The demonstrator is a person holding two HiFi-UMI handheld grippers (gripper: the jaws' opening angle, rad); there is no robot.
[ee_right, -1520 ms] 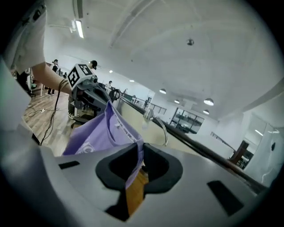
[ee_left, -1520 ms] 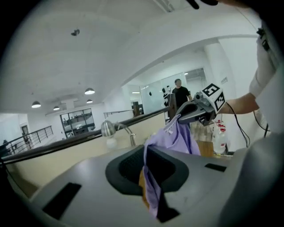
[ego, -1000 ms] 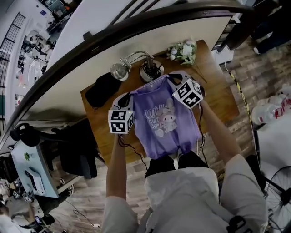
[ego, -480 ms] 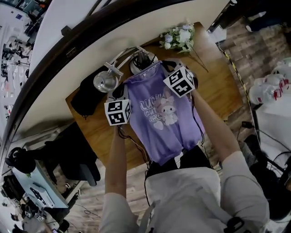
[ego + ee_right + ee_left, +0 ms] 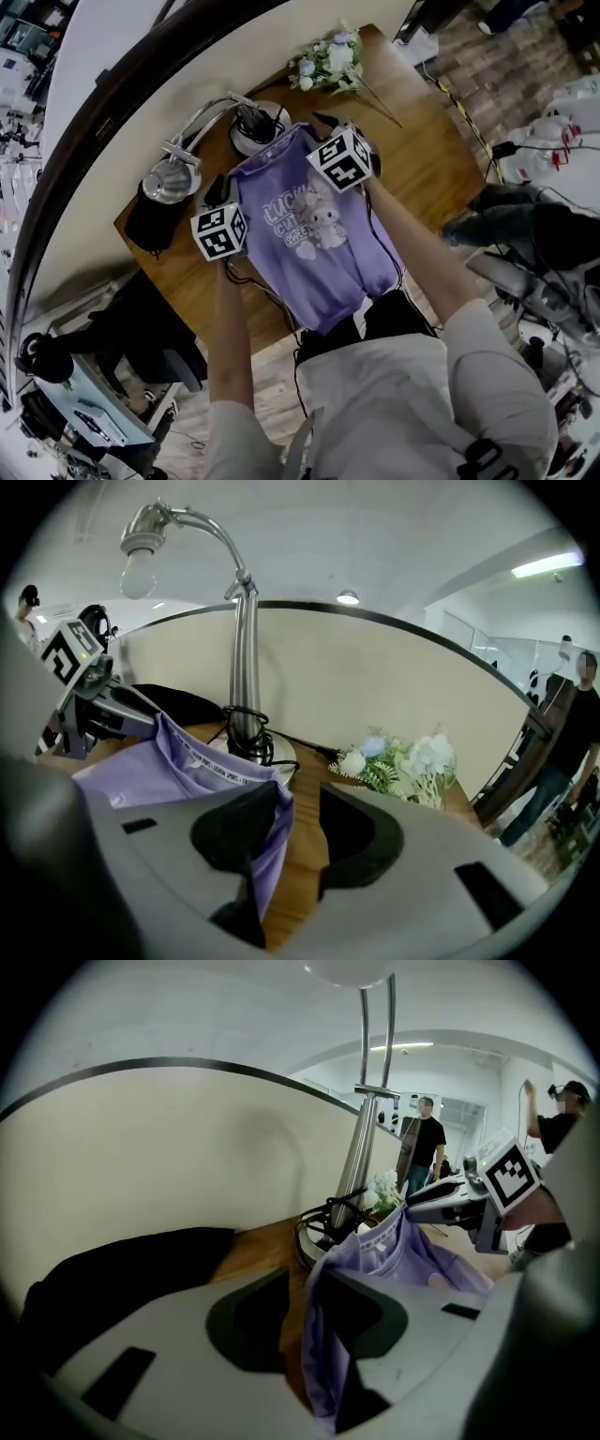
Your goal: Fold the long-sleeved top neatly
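The purple top (image 5: 314, 239) lies front-up on the table (image 5: 427, 164), with its collar toward the lamp (image 5: 255, 131) and its hem drooping over the near edge. The left gripper (image 5: 302, 1283) is at one shoulder of the top and the right gripper (image 5: 302, 799) at the other, with the neckline running between them. Both pairs of jaws have just been opening and now stand apart. In the left gripper view a fold of fabric hangs in the gap against the right-hand pad, clear of the other pad. In the right gripper view the fabric drapes over the left-hand pad (table wood shows in the gap beside it). The chest print shows a cartoon rabbit beside lettering that begins LUCK; the rest is too small to read, as is the print along the white collar tape
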